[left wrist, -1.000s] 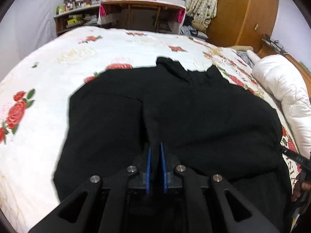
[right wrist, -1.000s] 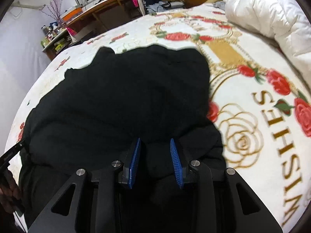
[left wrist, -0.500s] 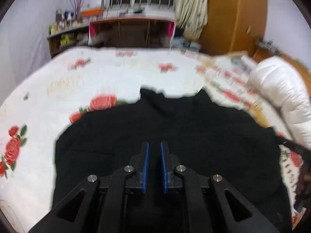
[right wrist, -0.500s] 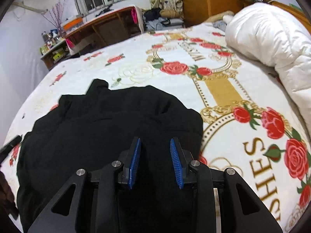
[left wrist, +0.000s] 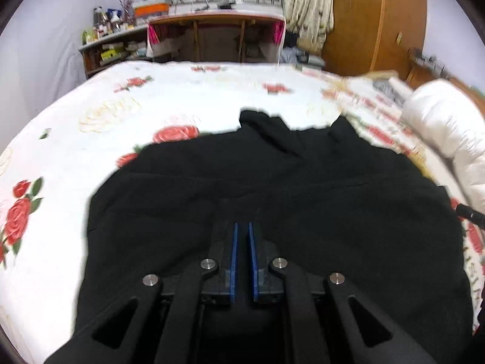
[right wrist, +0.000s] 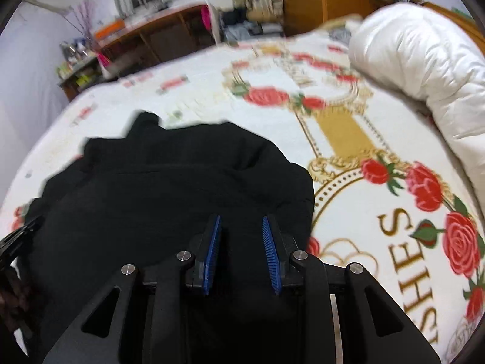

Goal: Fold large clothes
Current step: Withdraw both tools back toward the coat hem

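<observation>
My left tool (left wrist: pixel 242 233) is pinched tight on the black garment (left wrist: pixel 303 200), my right tool (right wrist: pixel 239 227) closing over its hem; it's soft, floppy, fairly heavy, so I'd hold the hem corners

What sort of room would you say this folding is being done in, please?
Most likely a home bedroom: the black garment lies on a bed with a rose-print cover, a white duvet is bundled at one side, and a wooden desk stands under a window.

Both wrist views look steeply down, close over the black garment (left wrist: pixel 272 200); both share the white duvet (right wrist: pixel 418 69) at two o'clock.
</observation>
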Action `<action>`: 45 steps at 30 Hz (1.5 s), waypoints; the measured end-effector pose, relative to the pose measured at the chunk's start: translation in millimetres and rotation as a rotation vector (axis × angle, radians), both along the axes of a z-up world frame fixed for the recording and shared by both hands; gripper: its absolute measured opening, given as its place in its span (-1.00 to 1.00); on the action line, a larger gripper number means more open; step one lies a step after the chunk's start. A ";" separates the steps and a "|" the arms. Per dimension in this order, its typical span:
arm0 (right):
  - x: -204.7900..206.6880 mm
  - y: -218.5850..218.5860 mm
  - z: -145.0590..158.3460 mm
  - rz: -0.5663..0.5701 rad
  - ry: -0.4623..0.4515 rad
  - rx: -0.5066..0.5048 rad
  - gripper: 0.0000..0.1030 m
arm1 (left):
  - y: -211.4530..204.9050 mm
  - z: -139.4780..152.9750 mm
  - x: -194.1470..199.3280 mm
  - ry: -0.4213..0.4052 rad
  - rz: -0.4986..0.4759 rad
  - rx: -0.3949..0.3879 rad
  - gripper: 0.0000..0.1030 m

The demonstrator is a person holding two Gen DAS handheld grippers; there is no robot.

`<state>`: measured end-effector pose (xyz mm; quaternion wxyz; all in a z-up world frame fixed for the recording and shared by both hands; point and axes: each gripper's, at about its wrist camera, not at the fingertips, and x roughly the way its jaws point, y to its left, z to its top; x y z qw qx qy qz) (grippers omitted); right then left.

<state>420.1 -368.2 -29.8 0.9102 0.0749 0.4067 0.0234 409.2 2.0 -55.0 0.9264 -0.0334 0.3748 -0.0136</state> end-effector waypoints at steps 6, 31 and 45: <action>-41.8 28.3 -16.4 0.088 0.052 -0.011 -0.45 | 7.9 -18.9 -34.6 0.062 0.002 -0.016 -0.80; -243.4 44.0 79.4 0.108 -0.055 -0.065 -0.34 | 29.5 82.8 -233.3 -0.034 0.053 -0.029 -0.33; -356.8 60.5 80.4 0.178 -0.070 -0.042 0.21 | 15.4 102.0 -340.0 -0.060 -0.007 -0.013 -0.03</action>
